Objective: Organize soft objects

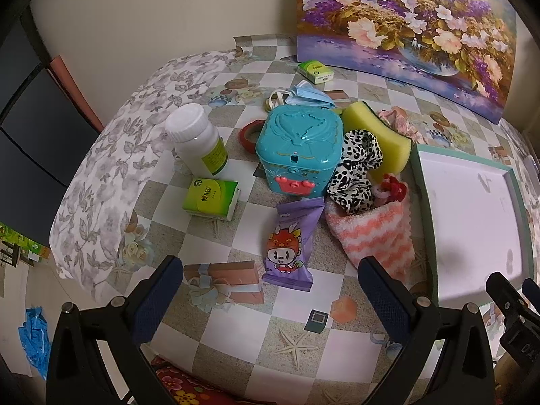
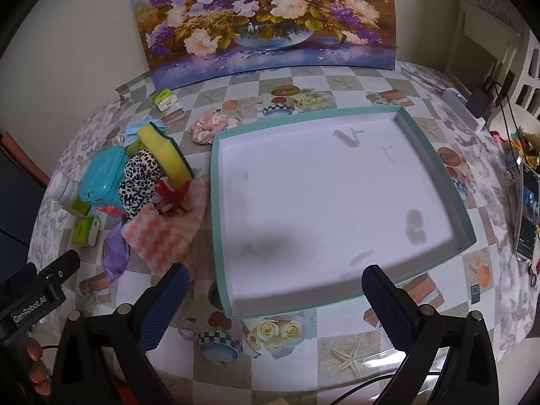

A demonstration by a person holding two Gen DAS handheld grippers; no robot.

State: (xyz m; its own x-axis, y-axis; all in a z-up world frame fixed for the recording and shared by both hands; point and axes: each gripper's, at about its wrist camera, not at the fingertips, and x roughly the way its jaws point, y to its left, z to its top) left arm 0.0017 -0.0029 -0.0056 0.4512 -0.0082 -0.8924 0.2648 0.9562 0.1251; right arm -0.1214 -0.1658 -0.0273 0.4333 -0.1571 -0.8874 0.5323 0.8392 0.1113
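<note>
A pile of soft things lies left of the teal-rimmed box lid (image 1: 426,209) (image 2: 221,229): a pink-and-white fuzzy sock (image 1: 374,236) (image 2: 162,236), a leopard-print scrunchie (image 1: 354,172) (image 2: 138,179), a red scrunchie (image 1: 393,187) (image 2: 175,195), a yellow sponge (image 1: 378,131) (image 2: 165,155) and a blue face mask (image 1: 305,92). A pink scrunchie (image 2: 209,123) lies behind the lid. My left gripper (image 1: 270,290) hovers open just before the purple snack packet (image 1: 290,246). My right gripper (image 2: 273,293) is open over the lid's near edge, nothing between its fingers.
A teal toy box (image 1: 297,148), a white bottle (image 1: 197,138), two green tissue packs (image 1: 211,197) (image 1: 315,71), and red tape (image 1: 251,131) share the checkered table. A flower painting (image 2: 263,17) leans on the wall. A phone (image 2: 526,212) and chargers sit far right.
</note>
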